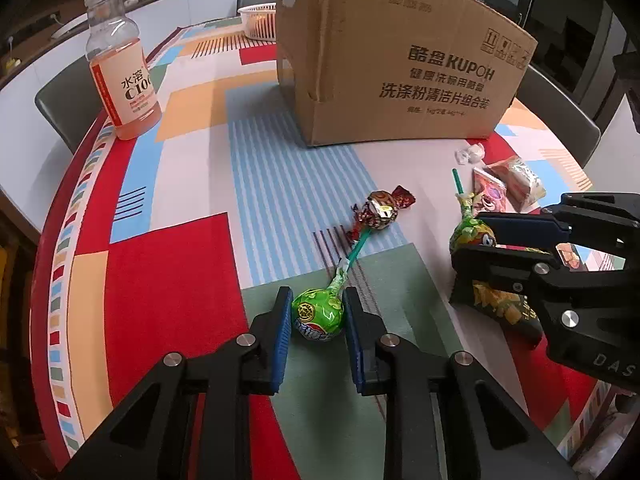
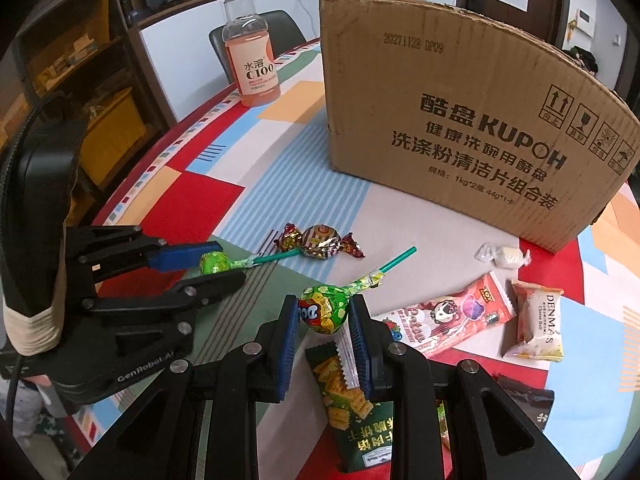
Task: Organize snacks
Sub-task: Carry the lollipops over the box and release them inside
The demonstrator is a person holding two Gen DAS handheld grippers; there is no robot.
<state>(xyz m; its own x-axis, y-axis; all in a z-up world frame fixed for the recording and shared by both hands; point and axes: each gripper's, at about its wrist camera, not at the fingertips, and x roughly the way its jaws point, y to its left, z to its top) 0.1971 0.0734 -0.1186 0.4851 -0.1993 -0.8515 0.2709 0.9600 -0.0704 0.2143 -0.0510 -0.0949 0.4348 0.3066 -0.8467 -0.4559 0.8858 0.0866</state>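
Observation:
A green-wrapped lollipop [image 1: 318, 316] lies with its teal stick pointing at a gold-and-red wrapped candy [image 1: 380, 210]. My left gripper [image 1: 318, 297] is shut on the lollipop's head, blue pads against both sides. A second green lollipop [image 2: 320, 312] sits between the pads of my right gripper [image 2: 324, 304], which is shut on it just above a green cracker packet [image 2: 348, 400]. Each wrist view shows the other gripper beside it: the right gripper [image 1: 468, 236] and the left gripper [image 2: 228, 262]. Both are low over the colourful tablecloth [image 1: 180, 260].
A tall cardboard box [image 2: 460, 120] stands behind the snacks. A drink bottle [image 1: 120, 72] stands at the table's left edge, and a white basket [image 1: 258, 20] is at the far side. To the right lie a white candy [image 2: 504, 256], a pink packet [image 2: 448, 316] and a cheese-ball packet [image 2: 538, 320].

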